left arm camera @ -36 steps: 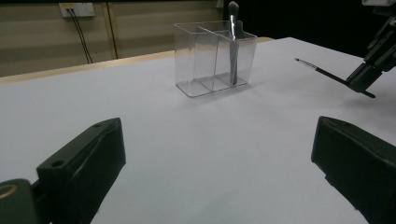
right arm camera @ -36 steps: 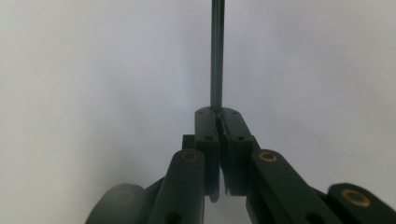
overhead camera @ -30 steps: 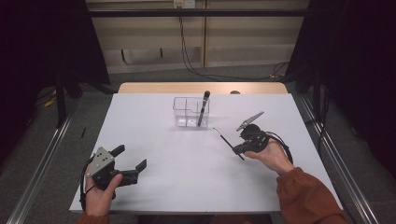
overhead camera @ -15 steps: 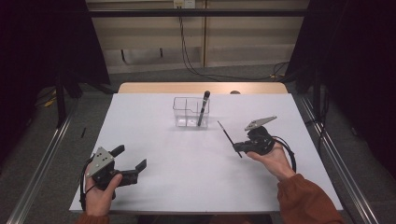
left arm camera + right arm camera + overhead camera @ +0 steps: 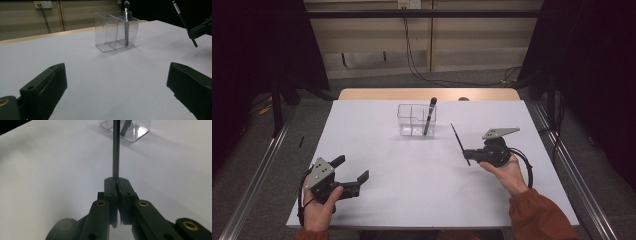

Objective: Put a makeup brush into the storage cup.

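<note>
The thin black stick (image 5: 459, 143) is clamped between the closed jaws of the right gripper (image 5: 468, 154), above the white table (image 5: 412, 190), and it slants up and away. The right hand (image 5: 504, 170) holds this gripper from below, palm up. The left gripper (image 5: 352, 172) rests at the near left corner, jaws wide apart and holding nothing. Farther away stands a clear plastic divided holder (image 5: 416, 120) with a dark brush (image 5: 429, 115) leaning inside its right compartment.

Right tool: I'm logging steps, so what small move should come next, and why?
Probably carry the thin black stick toward the clear organizer. The right tool is shut on it, off the table, and one brush already stands in the right compartment.
</note>
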The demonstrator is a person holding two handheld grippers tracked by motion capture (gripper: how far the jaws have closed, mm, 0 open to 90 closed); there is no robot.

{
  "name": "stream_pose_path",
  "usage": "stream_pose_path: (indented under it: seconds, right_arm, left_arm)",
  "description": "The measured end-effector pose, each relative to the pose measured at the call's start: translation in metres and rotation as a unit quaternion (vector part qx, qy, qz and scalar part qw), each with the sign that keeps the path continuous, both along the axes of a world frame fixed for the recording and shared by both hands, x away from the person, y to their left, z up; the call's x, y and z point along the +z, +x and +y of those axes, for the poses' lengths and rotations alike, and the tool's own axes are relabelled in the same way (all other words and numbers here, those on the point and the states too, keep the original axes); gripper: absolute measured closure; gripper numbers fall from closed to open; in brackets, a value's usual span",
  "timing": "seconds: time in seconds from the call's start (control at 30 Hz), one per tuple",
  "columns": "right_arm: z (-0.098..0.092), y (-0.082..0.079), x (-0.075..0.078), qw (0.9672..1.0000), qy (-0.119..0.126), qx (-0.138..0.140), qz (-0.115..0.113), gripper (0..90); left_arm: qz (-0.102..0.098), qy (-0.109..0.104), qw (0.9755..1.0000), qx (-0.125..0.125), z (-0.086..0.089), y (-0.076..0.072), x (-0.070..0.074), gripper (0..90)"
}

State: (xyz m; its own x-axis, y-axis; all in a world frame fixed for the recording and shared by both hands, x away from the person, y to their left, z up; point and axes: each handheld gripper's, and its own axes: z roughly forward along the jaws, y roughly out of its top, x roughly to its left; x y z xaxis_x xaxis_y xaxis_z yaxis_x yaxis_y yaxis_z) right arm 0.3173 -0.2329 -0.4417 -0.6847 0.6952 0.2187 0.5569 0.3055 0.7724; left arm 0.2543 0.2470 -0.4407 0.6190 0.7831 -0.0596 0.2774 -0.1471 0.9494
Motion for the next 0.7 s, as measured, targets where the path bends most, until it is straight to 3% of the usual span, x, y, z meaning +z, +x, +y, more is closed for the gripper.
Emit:
stream_pose_path:
  seconds: [0.13, 0.37, 0.7]
  right_arm:
    - [-0.0013, -0.0021, -0.0011, 0.9994, 0.031, 0.002, -0.016, 87.0]
    - [-0.0011, -0.0078, 0.0005, 0.9967, 0.063, 0.006, -0.051, 87.0]
    - [0.0038, -0.0102, 0.0022, 0.9915, 0.089, -0.011, -0.095, 87.0]
  left_arm:
    - [0.0, 0.0, 1.0, 0.001, 0.0004, -0.0002, 0.0001, 2.9]
    - [0.0, -0.001, 1.0, -0.001, -0.0001, -0.0003, 0.0001, 2.9]
    - [0.0, 0.001, 1.0, -0.009, -0.0045, -0.0018, 0.0014, 2.9]
